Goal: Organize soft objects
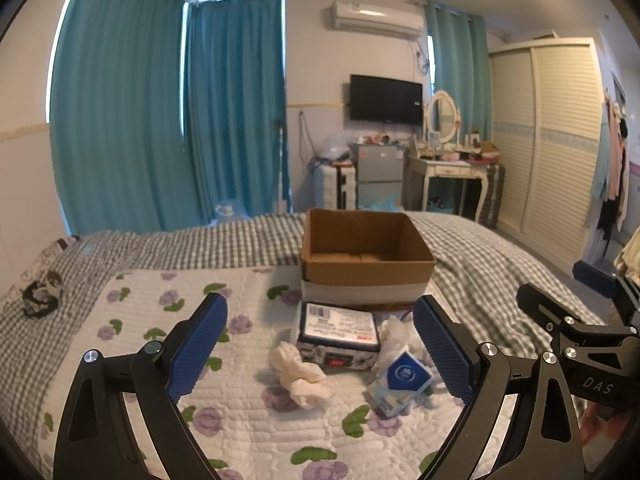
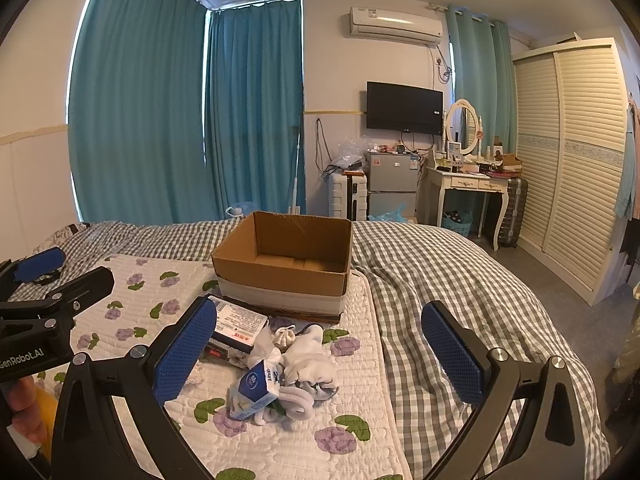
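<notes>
Quilted bedding printed with purple flowers (image 2: 320, 432) covers the near part of a bed whose checked duvet (image 2: 440, 280) spreads off toward teal curtains (image 2: 160, 100) and a louvred wardrobe (image 2: 568, 160). On that quilt, just in front of an open cardboard box (image 2: 280, 276), lies the loose pile to be sorted: a flat wrapped pack with a barcode label (image 1: 340, 330) touching or nearly touching the box's front wall, a crumpled cream cloth (image 1: 298, 376) a little nearer than the pack, a small blue-and-white tissue packet (image 2: 256, 394) beside it, and a bunch of white socks or similar soft pieces (image 2: 310, 364) heaped against the packet. As far as its visible floor shows, the box holds nothing, so I judge the sorting barely begun: every soft item seems left to move, presumably into the box. The left gripper (image 1: 320, 344) hangs over the pile with its blue pads spread wide, nothing between them; the right gripper (image 2: 320, 352) does the same from the other side of the pile, jaws apart and empty. Each tool's black frame shows at the edge of the other's view. Well away from the box, near the bed's far left edge, a small dark bundle (image 1: 42, 294) sits on the checked cover; what it is I cannot tell. Beyond the box stand a small fridge (image 2: 390, 184) and a dressing table (image 2: 464, 184).
</notes>
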A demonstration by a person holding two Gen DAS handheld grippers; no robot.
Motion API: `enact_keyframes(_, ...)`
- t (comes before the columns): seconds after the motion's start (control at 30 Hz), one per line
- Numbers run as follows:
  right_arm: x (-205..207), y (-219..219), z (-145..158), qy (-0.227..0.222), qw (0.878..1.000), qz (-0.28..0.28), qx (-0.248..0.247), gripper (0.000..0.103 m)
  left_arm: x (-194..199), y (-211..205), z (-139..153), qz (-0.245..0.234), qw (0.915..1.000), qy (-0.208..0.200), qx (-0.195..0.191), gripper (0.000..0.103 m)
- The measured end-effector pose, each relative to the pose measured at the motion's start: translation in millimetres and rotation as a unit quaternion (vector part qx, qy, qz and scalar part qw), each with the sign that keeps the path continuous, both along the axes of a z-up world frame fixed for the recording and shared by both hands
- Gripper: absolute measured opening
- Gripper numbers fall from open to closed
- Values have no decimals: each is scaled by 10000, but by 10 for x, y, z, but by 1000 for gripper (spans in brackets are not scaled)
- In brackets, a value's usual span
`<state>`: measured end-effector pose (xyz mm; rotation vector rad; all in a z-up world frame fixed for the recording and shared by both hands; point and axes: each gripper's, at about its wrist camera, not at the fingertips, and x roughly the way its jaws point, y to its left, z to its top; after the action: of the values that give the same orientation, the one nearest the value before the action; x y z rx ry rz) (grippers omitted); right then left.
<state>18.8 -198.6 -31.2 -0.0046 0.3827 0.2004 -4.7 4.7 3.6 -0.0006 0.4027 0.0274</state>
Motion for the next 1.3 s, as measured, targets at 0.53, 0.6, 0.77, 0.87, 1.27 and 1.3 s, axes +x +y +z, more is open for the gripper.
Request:
enact_keyframes(0.53,-11,21,1,2,10000,-10,-28,103,22,11,-38,4,10000,8,-6,96)
enact_keyframes(0.6,-27,19,14,-14,10000,-12,-42,103,14,9,-44,-2,10000,4,5,96)
enact_keyframes(0.77,-95,23,38,-17,10000,17,-69,103,-18,12,-24,-86,10000,16,-40,96)
enact_keyframes(0.87,-137,39,57,-21,9999,19,-152,103,-65,37,2,-110,9999,-25,-63,96)
enact_keyframes(1.27,44,562,-575,1105,9895,341,-863,103,46,262,-459,-179,9979,610,-82,96)
enact_keyframes(1.3,87,623,-671,1224,9874,397,-925,103,97,297,-573,-181,9968,762,-138,96)
